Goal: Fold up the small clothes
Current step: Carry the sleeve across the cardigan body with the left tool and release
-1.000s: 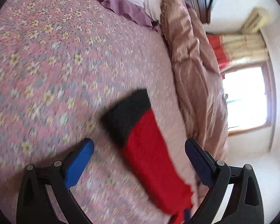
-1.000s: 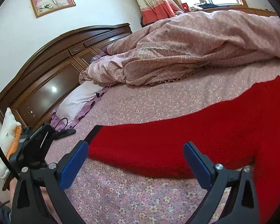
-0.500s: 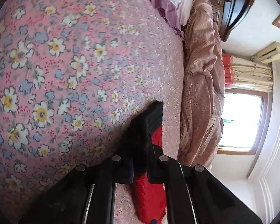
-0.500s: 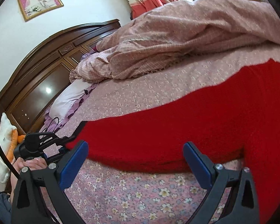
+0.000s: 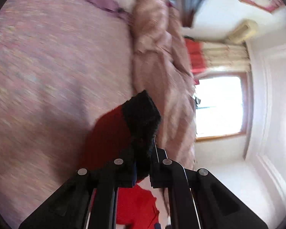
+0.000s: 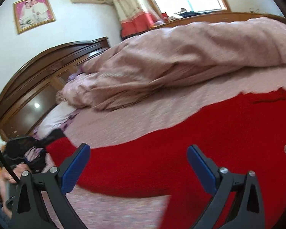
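A small red knitted garment point(image 6: 209, 148) with a black cuff point(image 5: 143, 120) lies spread on the pink flowered bedsheet point(image 5: 47, 76). My left gripper point(image 5: 142, 173) is shut on the black cuff of the sleeve and holds it lifted off the sheet; the red sleeve point(image 5: 108, 139) hangs below it. In the right wrist view that left gripper point(image 6: 31, 148) shows at the far left with the sleeve end point(image 6: 57, 145) in it. My right gripper point(image 6: 137, 162) stands open over the red garment, its blue pads point(image 6: 76, 168) apart with nothing pressed between them.
A rumpled pink quilt point(image 6: 181, 61) lies along the far side of the bed. A pillow point(image 6: 55, 116) rests by the dark wooden headboard point(image 6: 38, 80). A window point(image 5: 219, 105), curtains and a framed picture point(image 6: 33, 11) are on the walls. A person's hand point(image 6: 9, 179) holds the left gripper.
My left gripper went from open around the sleeve to shut on its black cuff, then lifted it off the sheet. My right gripper moved in over the red garment and stayed open.
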The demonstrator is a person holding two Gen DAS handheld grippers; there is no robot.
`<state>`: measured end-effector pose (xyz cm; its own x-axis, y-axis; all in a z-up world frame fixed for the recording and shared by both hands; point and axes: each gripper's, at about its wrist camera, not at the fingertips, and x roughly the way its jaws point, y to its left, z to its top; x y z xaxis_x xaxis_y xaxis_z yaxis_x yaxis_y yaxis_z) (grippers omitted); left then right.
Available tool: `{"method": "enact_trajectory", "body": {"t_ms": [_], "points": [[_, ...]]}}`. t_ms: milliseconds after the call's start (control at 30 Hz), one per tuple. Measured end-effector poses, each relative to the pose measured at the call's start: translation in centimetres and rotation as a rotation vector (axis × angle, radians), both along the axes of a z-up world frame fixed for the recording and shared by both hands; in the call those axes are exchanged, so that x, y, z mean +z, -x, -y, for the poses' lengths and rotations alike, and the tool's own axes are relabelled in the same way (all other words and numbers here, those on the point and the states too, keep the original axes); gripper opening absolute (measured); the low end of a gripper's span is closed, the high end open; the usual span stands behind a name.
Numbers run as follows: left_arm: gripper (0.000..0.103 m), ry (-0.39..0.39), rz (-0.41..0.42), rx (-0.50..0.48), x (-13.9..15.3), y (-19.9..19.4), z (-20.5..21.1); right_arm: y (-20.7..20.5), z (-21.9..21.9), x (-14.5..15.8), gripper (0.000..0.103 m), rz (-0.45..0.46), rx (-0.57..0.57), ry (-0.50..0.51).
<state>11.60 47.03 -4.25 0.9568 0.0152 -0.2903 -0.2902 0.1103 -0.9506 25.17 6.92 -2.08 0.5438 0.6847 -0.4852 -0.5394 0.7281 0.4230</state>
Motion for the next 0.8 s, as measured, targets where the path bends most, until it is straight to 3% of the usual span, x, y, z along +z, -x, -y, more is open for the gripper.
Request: {"method": "enact_trajectory", "body": {"t_ms": [267,500,567,667,700,733,800], "points": [[0.003,-0.070,0.023,-0.138,4.0,-6.2,7.6,-4.6,11.4,1.7,0.103,0.043,-0.159,0.054],[0.003,-0.210,-0.010,-0.262,7.6,-10.3,17.8,-5.8,26.2,2.3,0.103,0.007,-0.256,0.136],[0.003,-0.290,-0.014,-0.307,8.8,-12.7,21.8,-5.1,30.7,1.7,0.103,0.025,-0.285,0.176],[0.003,-0.357,-0.009,-0.380,9.1,-15.5,27.6,-2.6,37.0,-1.7,0.103,0.058,-0.298,0.169],[0.003,-0.372,-0.004,-0.413,9.2,-16.4,29.5,-3.2,38.4,-2.7,0.103,-0.051,-0.360,0.226],[0.003,-0.379,0.005,-0.440,8.9,-17.0,31.1,-4.2,40.0,-3.1,0.103,-0.147,-0.397,0.203],[0.003,-0.421,0.014,-0.508,8.3,-18.4,34.6,-4.7,43.0,-3.2,0.103,-0.160,-0.388,0.015]]}}
